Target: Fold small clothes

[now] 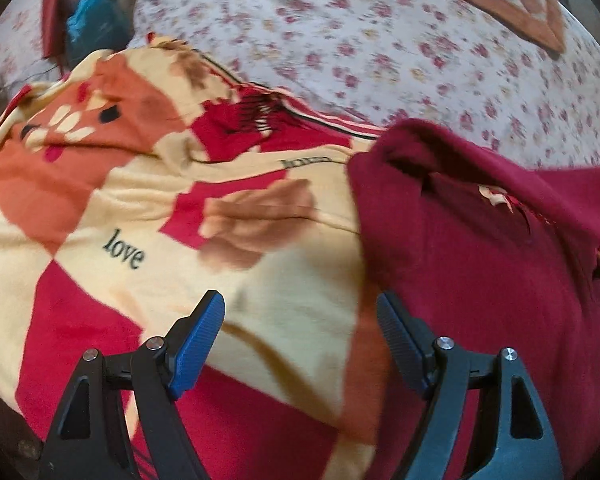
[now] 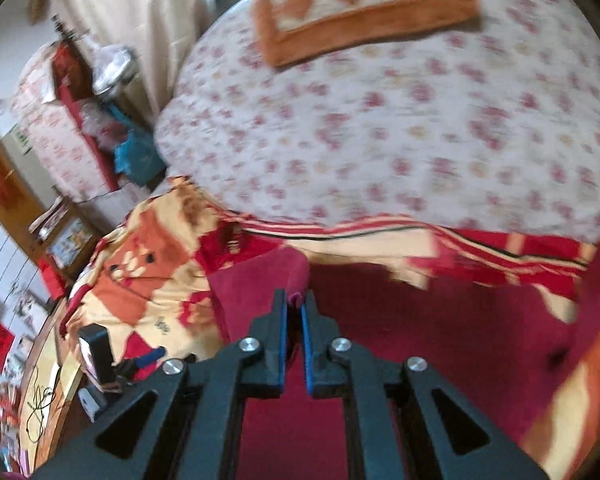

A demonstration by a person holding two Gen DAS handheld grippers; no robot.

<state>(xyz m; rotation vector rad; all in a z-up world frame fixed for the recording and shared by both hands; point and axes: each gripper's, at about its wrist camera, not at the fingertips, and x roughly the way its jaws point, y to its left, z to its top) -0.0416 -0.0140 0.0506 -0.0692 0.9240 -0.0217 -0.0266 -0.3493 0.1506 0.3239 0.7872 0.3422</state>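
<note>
While my right gripper (image 2: 294, 307) pinches a fold of the maroon garment (image 1: 480, 264) on the patterned blanket (image 1: 148, 208) and my left gripper (image 1: 300, 320) hangs wide beside it, holding nothing, the thin bite could slip if I pull fast. Blur hides the garment's shape; its lower edge is cut off.

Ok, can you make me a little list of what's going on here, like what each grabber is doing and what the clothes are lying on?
Garment: dark red top, rumpled, not yet folded flat
Lies on: patchwork blanket with the word "love"
Left gripper: open, holding nothing, over the blanket beside the top
Right gripper: shut on a fold of the dark red top
Behind: flowered bedsheet with an orange checked towel on it
Focus: both views are blurry
</note>
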